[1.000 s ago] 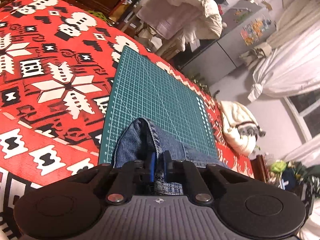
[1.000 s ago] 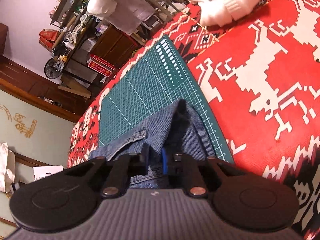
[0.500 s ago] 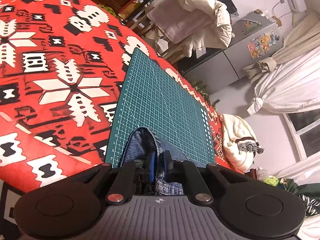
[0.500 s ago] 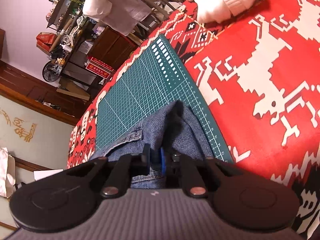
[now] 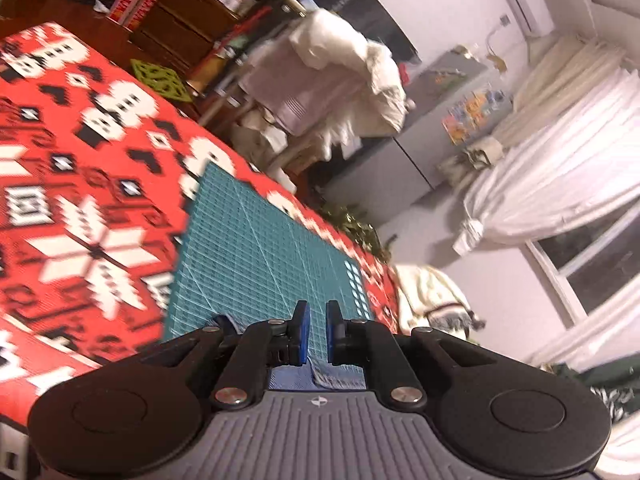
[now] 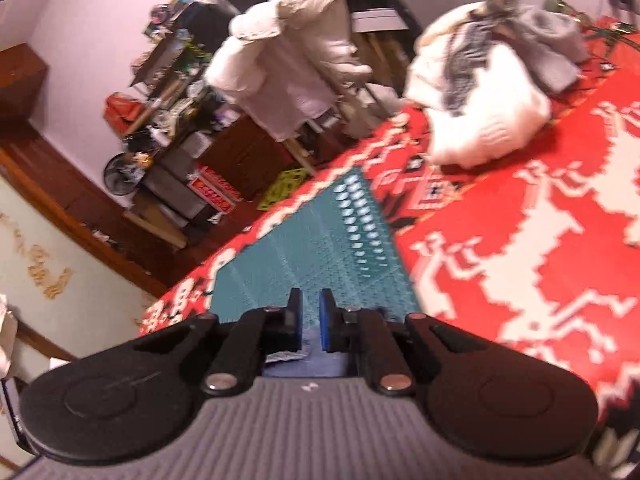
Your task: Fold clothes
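Observation:
Blue denim jeans (image 5: 292, 376) lie on the green cutting mat (image 5: 256, 256), mostly hidden under my left gripper (image 5: 316, 320), which is open a little with nothing between its blue pads. In the right wrist view a strip of the jeans (image 6: 312, 360) shows below my right gripper (image 6: 310, 312), also slightly open and empty, above the mat (image 6: 320, 256). Both views are blurred by motion.
The mat lies on a red patterned cloth (image 5: 80, 200) covering the table. A heap of white and grey clothes (image 6: 484, 112) sits on the cloth at the far right. Beyond the table stand a chair draped with pale laundry (image 5: 332, 88) and cluttered shelves (image 6: 172, 92).
Both grippers have let go of the jeans and opened slightly. They have risen and tilted upward, so more of the room shows and less denim.

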A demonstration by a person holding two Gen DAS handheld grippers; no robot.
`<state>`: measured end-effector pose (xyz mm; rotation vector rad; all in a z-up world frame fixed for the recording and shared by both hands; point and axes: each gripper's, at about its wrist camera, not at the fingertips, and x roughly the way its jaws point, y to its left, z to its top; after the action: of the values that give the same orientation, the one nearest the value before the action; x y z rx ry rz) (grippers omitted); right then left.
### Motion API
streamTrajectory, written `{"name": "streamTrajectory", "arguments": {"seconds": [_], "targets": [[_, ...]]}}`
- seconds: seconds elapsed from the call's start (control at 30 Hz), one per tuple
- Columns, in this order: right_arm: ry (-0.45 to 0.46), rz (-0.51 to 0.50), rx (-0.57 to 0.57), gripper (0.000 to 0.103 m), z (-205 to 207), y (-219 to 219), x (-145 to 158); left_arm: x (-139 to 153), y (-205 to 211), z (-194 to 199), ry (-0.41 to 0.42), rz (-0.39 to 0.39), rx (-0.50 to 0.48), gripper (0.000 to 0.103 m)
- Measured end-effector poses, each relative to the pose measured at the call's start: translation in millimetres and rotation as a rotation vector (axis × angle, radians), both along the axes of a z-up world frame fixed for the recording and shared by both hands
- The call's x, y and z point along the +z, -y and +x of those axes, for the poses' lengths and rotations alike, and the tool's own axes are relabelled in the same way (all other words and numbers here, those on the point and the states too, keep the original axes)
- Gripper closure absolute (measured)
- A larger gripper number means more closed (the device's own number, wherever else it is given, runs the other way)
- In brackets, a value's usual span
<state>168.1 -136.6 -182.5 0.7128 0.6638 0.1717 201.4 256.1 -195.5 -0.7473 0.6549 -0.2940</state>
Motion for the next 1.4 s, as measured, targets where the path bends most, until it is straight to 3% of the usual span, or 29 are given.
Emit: {"name": "streamTrajectory", "arguments": {"seconds": [0.17,0.23,0.3,0.37,0.63,0.93,1.13,1.4], "targets": [[-0.076,-0.037,0.034,0.097,19.0,-21.3,-22.7,-11.2,17.5,5.0,-0.024,0.027,-0.063,0.095],[-0.098,-0.059,0.038,0.099,20.0,-23.2,-29.5,-14.6,22.6,6.0,-0.055,0.091,-0.065,0.096],[-0.121,-0.055,0.031,0.103,19.6,-22.1,-35.6,-19.8,24.3,7.0,-0.077,0.105,-0.076,0.097],[-0.126,-0.046,0.028,0.103,17.8,-21.0,-41.0,-25.1,26.0,8.0,-0.1,0.118,-0.086,0.101],[-0.138,-0.016,0.016,0.103,11.1,-16.4,-48.4,-30.0,32.3,5.7,-0.129,0.216,-0.113,0.1],[-0.173,0.035,-0.04,0.103,1.4,-5.2,-49.6,-28.3,29.6,2.4,-0.149,0.205,-0.101,0.1],[-0.099,0.059,-0.055,0.1,9.3,-0.7,-34.6,-26.9,28.7,3.8,-0.149,0.188,-0.095,0.101],[-0.127,0.057,-0.05,0.103,20.7,-2.8,-48.1,-27.0,30.3,5.6,-0.149,0.196,-0.1,0.101]]}}
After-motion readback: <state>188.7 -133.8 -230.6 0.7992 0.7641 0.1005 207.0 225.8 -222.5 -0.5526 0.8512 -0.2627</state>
